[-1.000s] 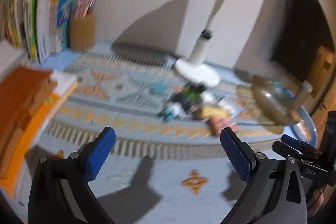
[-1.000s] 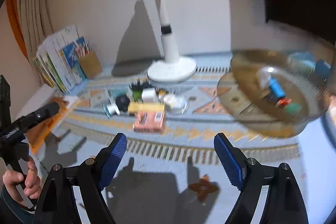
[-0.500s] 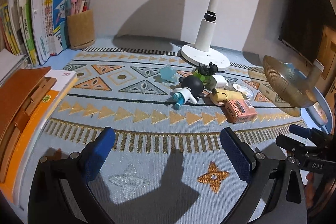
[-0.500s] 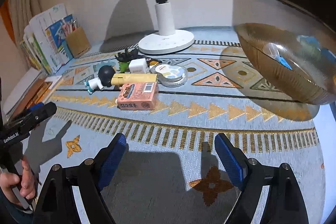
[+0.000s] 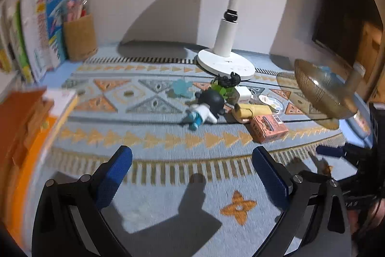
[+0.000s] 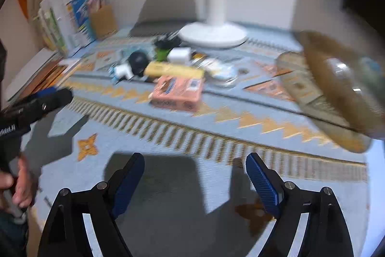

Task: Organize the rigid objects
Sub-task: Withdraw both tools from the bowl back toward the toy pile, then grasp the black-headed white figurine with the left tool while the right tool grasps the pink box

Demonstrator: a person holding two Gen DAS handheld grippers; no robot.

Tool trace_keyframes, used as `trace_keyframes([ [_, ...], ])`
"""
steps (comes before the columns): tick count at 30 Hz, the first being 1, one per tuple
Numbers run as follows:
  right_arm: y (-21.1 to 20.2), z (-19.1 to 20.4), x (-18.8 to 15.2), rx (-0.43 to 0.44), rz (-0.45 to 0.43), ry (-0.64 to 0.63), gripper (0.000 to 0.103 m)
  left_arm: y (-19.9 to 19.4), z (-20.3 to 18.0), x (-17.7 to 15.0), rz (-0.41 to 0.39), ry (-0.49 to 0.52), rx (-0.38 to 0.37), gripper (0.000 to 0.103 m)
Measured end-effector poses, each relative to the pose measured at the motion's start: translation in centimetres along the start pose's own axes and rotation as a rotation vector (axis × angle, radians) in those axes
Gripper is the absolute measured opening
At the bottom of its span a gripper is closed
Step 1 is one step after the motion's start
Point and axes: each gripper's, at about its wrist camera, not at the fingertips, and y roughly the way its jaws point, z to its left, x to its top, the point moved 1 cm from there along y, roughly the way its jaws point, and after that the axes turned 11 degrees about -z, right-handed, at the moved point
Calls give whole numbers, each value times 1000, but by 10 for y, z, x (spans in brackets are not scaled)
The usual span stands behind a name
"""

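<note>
A small pile of objects lies mid-mat: a pink box [image 5: 268, 127] [image 6: 178, 92], a yellow block [image 5: 252, 110] [image 6: 173, 69], a black-headed toy figure [image 5: 207, 105] [image 6: 134, 63], a white cube [image 5: 243, 93] [image 6: 178, 55], a green and black toy [image 5: 225, 83] and a round clear case [image 5: 270, 100] [image 6: 222, 72]. An amber glass bowl [image 5: 322, 90] [image 6: 341, 83] stands at the right. My left gripper [image 5: 191, 172] is open and empty, short of the pile. My right gripper [image 6: 195, 175] is open and empty, near the mat's front.
A white lamp base [image 5: 226, 62] [image 6: 213, 34] stands behind the pile. Books [image 5: 31, 40] and a pen cup [image 5: 79, 40] line the back left. An orange book stack [image 5: 21, 122] sits at the left. The patterned mat [image 5: 154, 136] covers the desk.
Both grippers have moved forward toward the pile, which now looks larger and closer in both views. Both stay open and empty.
</note>
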Motion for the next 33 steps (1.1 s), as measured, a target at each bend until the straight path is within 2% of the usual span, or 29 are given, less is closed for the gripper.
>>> trace_keyframes([
  [2, 4, 0, 14, 1, 21, -48, 85, 7, -3, 12, 4, 39, -6, 100],
  [6, 20, 4, 35, -23, 11, -209, 85, 41, -6, 28, 50, 69, -49, 99],
  [8, 36, 1, 39, -24, 29, -263, 85, 64, -12, 28, 99, 102, -75, 85],
  [9, 42, -1, 40, -8, 40, -273, 85, 73, -13, 28, 116, 107, -87, 84],
  [12, 56, 0, 40, 44, 39, -334, 83, 96, -8, 25, 161, 65, -103, 83],
  [14, 58, 4, 42, 64, 0, -389, 83, 104, -2, 24, 175, 16, -133, 78],
  [17, 63, 8, 48, 105, -10, -427, 83, 107, -1, 22, 170, 1, -149, 78],
  [23, 75, 13, 55, 154, -39, -456, 83, 111, -13, 20, 182, 53, -161, 78],
  [24, 76, 14, 56, 152, -41, -456, 83, 114, -12, 19, 194, 54, -160, 77],
  [25, 77, 16, 55, 151, -40, -454, 83, 115, -12, 19, 197, 53, -160, 70],
  [26, 78, 18, 56, 152, -37, -447, 81, 115, -12, 19, 200, 49, -160, 61],
  [27, 77, 19, 56, 156, -36, -442, 76, 115, -10, 19, 196, 44, -157, 60],
  [28, 75, 21, 54, 161, -31, -441, 68, 114, -10, 20, 194, 37, -168, 52],
  [29, 75, 23, 54, 162, -20, -432, 59, 113, -9, 20, 189, 36, -171, 52],
  [31, 73, 26, 52, 163, 0, -400, 54, 110, -10, 19, 182, 41, -147, 52],
  [32, 72, 27, 51, 153, 4, -391, 51, 108, -10, 19, 182, 39, -139, 48],
  [33, 70, 28, 50, 146, 7, -382, 50, 104, -7, 18, 181, 20, -135, 41],
])
